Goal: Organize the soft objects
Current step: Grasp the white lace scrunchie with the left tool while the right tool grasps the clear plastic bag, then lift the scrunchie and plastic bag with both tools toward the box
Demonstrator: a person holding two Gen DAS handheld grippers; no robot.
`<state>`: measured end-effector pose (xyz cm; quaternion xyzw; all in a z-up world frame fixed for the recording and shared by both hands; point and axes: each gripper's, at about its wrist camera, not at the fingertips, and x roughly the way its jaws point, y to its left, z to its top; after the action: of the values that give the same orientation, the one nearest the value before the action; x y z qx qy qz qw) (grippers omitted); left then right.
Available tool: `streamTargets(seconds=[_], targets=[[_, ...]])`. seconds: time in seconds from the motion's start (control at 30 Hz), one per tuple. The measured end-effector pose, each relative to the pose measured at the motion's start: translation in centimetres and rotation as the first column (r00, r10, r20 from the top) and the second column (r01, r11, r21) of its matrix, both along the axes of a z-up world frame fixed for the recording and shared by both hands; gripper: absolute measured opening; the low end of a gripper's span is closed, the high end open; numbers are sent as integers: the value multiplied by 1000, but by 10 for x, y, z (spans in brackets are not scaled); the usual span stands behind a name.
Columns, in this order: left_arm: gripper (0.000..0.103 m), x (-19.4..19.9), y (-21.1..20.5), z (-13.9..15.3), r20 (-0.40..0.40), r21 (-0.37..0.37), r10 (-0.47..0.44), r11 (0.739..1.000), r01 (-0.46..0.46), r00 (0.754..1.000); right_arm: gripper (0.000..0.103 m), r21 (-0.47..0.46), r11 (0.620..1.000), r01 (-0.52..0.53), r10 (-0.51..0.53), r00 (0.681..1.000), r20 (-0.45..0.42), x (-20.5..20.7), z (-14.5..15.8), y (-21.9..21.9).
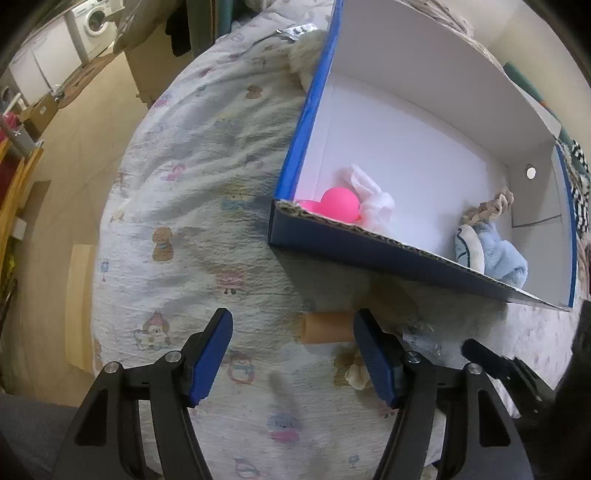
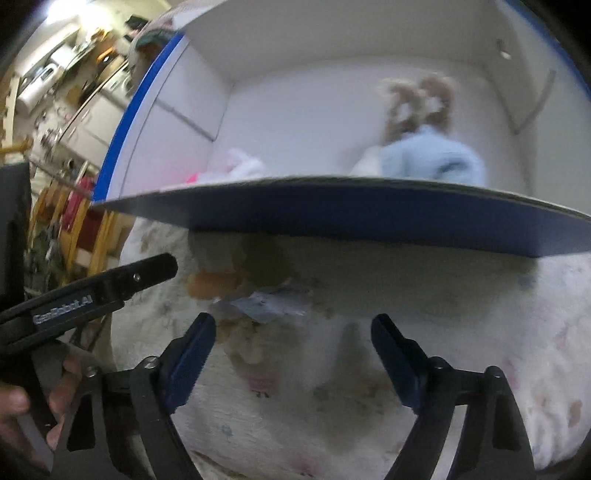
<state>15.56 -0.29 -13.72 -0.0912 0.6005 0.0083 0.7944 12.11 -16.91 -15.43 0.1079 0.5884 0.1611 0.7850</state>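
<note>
A blue cardboard box (image 1: 291,155) with a white inside stands on the bed. In it lie a pink ball (image 1: 340,205), a white cloth (image 1: 373,201) and a light-blue plush with tan ears (image 1: 495,251). My left gripper (image 1: 293,317) hangs open over the bedcover just before the box's near wall. A tan foam-like cylinder (image 1: 325,328) lies on the cover beside its right fingertip, with a clear wrapper (image 1: 417,332) next to it. In the blurred right wrist view my right gripper (image 2: 293,319) is open above the cover, near the box (image 2: 369,218), with the cylinder (image 2: 210,284) and wrapper (image 2: 266,306) ahead-left.
The bedcover (image 1: 207,206) is pale with cartoon prints. A fluffy white item (image 1: 306,51) and a foil blister pack (image 1: 299,31) lie behind the box. The bed edge drops to the floor (image 1: 74,155) on the left. A hand (image 2: 55,398) holds the left gripper (image 2: 110,288).
</note>
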Motion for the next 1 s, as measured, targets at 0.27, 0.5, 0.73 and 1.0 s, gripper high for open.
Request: streamTargets(seconds=[0.27,0.5,0.73,1.0], targets=[[65,5,15,-2,-26,-19,21,1000,-22,999,34,-50,998,-31,30,999,-12,10,-19,16],[65,12,13,-19,-104,-75,38,996,-46,994,24,-52,998,-26,30,997,65,-3,3,8],[65,2,-14,-13,-80,-102,-87,992,79,993,24,9,1000,27,-28,997,66,-21,20,-23],[26,1,-43,-30,-122,-108,-210,974,197,970,24,40,993,108,-111,989,92,-30,34,-55]])
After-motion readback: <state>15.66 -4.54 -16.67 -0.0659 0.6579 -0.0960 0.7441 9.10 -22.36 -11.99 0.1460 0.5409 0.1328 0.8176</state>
